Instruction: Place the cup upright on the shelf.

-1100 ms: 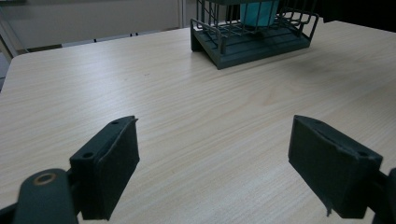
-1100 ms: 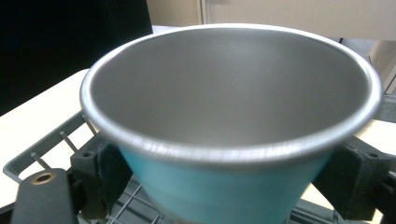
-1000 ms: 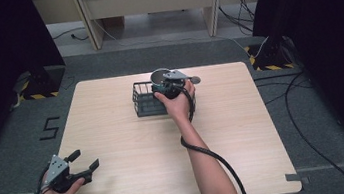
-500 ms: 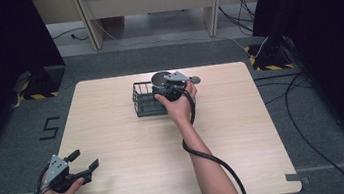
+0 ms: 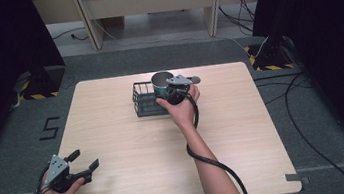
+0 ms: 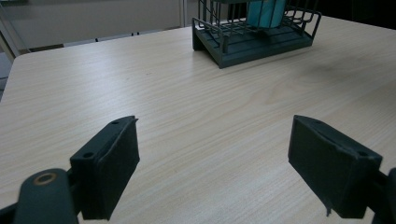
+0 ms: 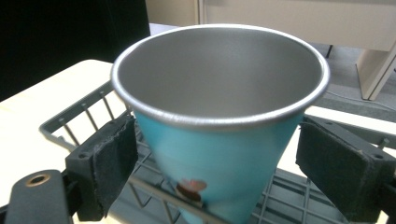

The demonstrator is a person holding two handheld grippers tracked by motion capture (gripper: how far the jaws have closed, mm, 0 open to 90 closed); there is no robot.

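Observation:
A teal metal cup with a bare steel inside stands upright in a dark wire basket at the far middle of the table. In the right gripper view the cup sits between the two pads of my right gripper, which is open wide, with the basket's wires below. From above, the right gripper reaches over the basket's right end. My left gripper rests open near the front left corner and holds nothing. Its own view shows the basket and cup far ahead.
The light wooden table is bare apart from the basket. A black cable trails from the right gripper along the forearm. Dark curtains stand at both sides, with floor cables to the right of the table.
The right hand has edged slightly farther over the basket. The left gripper has stayed where it was.

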